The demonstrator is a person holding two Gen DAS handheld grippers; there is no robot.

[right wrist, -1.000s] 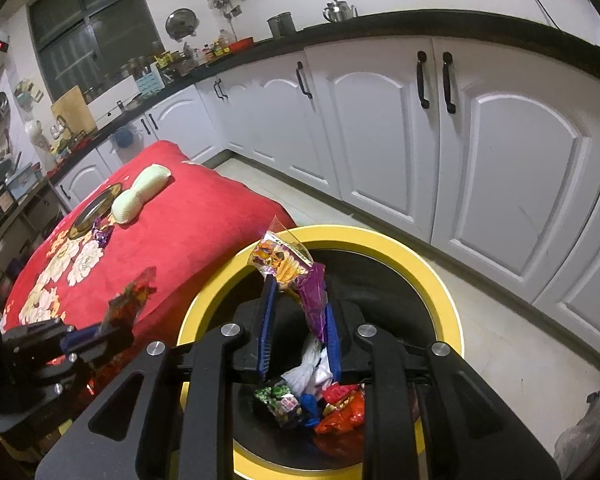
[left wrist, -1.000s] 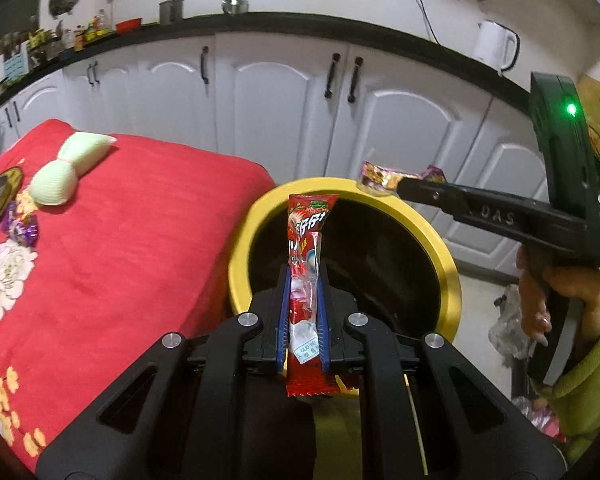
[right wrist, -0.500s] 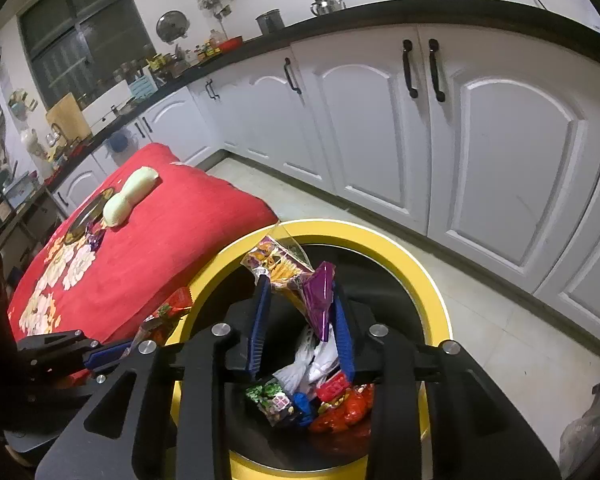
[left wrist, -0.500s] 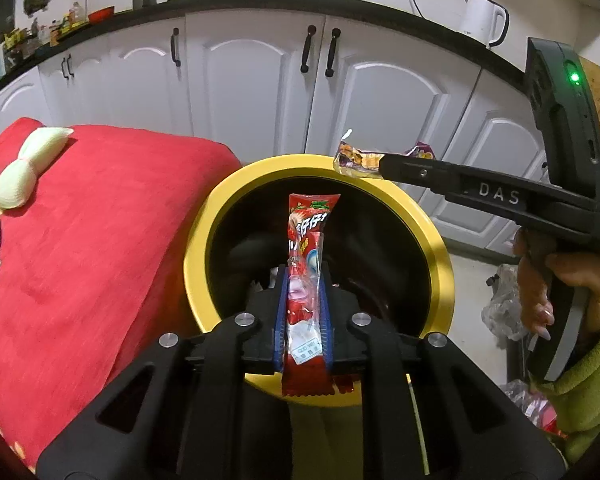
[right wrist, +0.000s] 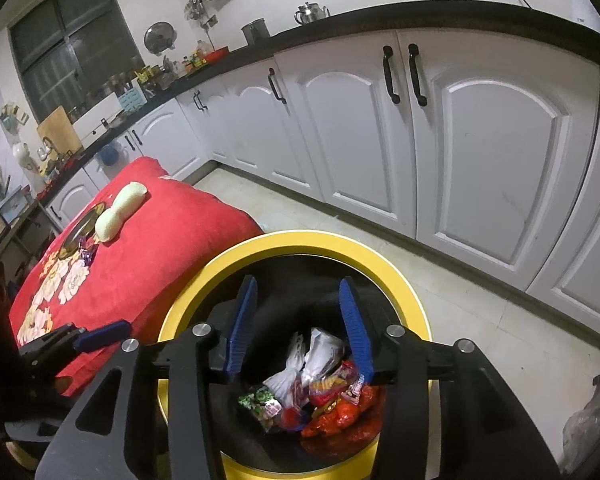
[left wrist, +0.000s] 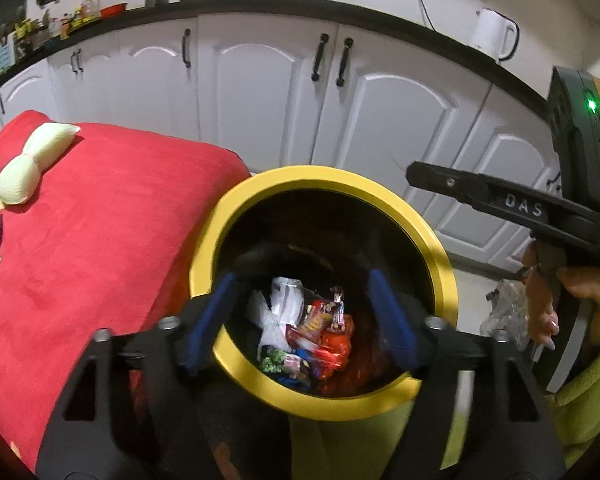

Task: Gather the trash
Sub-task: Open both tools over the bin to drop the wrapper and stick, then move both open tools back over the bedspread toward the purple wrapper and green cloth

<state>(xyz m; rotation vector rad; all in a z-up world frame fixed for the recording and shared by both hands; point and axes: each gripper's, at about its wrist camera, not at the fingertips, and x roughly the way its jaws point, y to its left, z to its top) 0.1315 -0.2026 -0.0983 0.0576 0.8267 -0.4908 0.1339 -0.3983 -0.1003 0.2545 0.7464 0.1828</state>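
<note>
Left gripper (left wrist: 300, 312): hovering over the bin mouth, blue pads (left wrist: 208, 320) spread wide, having just been opening, nothing between them.
Right gripper (right wrist: 300, 320): hanging over the same bin, jaws partly apart, having just been opening, gripping nothing.
Hand (left wrist: 556, 300): wrapping the right gripper's handle, green sleeve at the picture's edge.
Trash wrappers (right wrist: 312, 392): lying in a heap at the bottom of the bin, red, white and green packets touching one another.
Bin (left wrist: 440, 256): standing upright, yellow rim, black inside, just beside the red cloth.
Red cloth (left wrist: 100, 220): carrying a pale green cushion (left wrist: 36, 160) near its far end.
Cabinets (right wrist: 480, 152): standing beyond, white doors, black handles.
</note>
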